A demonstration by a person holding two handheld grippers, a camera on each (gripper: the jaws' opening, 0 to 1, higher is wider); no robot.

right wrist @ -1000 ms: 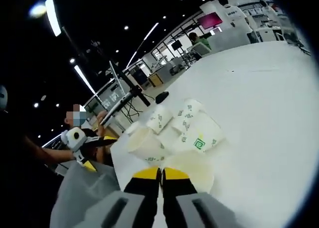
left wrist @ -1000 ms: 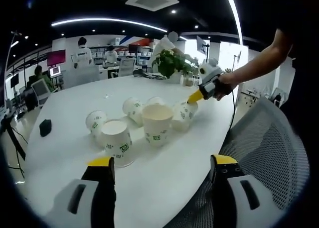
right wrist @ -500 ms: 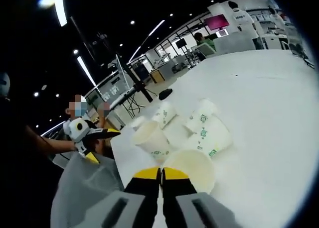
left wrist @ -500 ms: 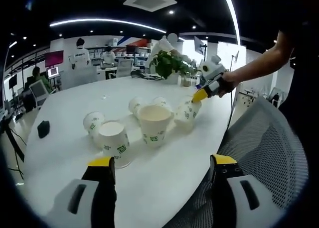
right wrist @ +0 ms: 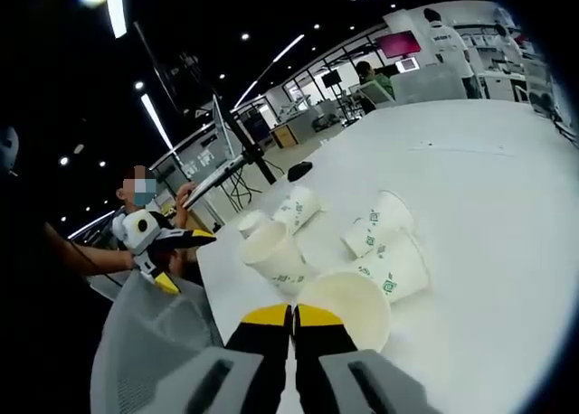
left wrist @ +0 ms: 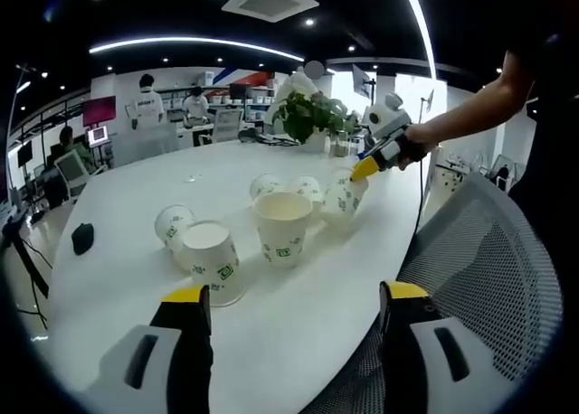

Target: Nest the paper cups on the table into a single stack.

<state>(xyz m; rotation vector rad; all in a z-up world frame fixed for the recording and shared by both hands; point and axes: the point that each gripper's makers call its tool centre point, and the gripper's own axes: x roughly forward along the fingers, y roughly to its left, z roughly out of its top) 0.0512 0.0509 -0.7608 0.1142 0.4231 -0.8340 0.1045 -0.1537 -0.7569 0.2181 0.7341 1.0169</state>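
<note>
Several white paper cups with green logos sit on the white table (left wrist: 118, 179). One stands upright (left wrist: 283, 226), one stands upside down (left wrist: 215, 260), and others lie on their sides (left wrist: 172, 222) (left wrist: 308, 188). My left gripper (left wrist: 296, 304) hovers open at the table's near edge, well short of them. My right gripper (right wrist: 291, 315) is shut on the rim of a tilted cup (right wrist: 348, 305); in the left gripper view that cup (left wrist: 342, 197) hangs from the right gripper (left wrist: 373, 161) beside the lying ones. More cups (right wrist: 271, 249) (right wrist: 393, 265) (right wrist: 378, 220) lie just beyond it.
A small black object (left wrist: 81, 238) rests on the table at the left. A potted plant (left wrist: 312, 114) stands at the far side. A grey mesh chair (left wrist: 479, 269) is at the right of the table's edge. People sit at desks in the background.
My right gripper has drawn its cup up and away from the cluster, opening a gap to the lying cups. The left gripper stays open.
</note>
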